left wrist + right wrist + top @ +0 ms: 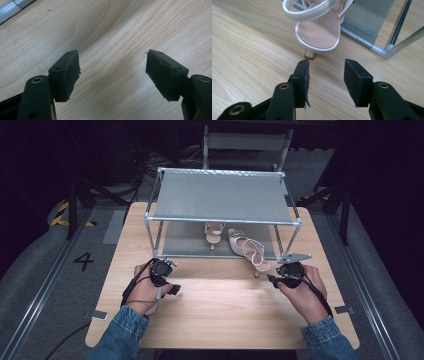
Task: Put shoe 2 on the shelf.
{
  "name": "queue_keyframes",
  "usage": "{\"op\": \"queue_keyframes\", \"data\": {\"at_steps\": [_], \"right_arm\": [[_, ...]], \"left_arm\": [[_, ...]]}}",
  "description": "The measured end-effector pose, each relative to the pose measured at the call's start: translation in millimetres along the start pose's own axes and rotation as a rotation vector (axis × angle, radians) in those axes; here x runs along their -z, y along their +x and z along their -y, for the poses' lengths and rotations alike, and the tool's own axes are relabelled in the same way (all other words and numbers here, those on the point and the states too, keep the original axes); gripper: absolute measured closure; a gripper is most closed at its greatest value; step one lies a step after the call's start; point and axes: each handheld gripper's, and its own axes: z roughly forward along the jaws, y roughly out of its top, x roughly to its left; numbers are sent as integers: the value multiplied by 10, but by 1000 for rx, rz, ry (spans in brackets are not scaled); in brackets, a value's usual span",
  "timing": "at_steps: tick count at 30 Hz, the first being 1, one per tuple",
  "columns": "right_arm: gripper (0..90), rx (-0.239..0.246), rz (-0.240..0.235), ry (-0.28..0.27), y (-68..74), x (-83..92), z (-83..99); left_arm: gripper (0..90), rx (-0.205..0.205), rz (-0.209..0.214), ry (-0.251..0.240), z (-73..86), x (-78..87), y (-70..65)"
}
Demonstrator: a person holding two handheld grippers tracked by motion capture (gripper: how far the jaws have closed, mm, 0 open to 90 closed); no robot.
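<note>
A pale pink high-heeled sandal point(249, 251) lies half on the lower shelf of a metal shoe rack point(222, 220), its heel end sticking out over the wooden table point(220, 310). Its pair point(213, 233) stands farther back on the same shelf. My right gripper point(270, 278) is open just in front of the near sandal's heel point(318, 35), with nothing between its pads point(303, 77). Over bare wood at the left, my left gripper point(175, 289) is open and holds nothing; its pads point(67, 72) stand wide apart.
The rack has a grey fabric top shelf point(222, 195) and thin metal legs point(400, 22) close to my right gripper. A grey chair point(247, 145) stands behind the table. Dark floor with cables surrounds the table.
</note>
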Motion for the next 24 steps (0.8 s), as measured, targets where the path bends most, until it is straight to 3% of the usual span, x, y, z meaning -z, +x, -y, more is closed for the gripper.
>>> {"op": "queue_keyframes", "data": {"at_steps": [6,12,19,24], "right_arm": [[569,-25,-26,24,-6,-186,17],[585,0,-52,26,35,-374,0],[654,13,-74,7,83,-524,-31],[773,-30,-96,-13,66,-598,-44]], "left_arm": [[280,-1,-2,1,18,-3,9],[279,8,0,7,39,-1,10],[279,15,-1,6,66,9,23],[278,15,3,9,80,10,27]]}}
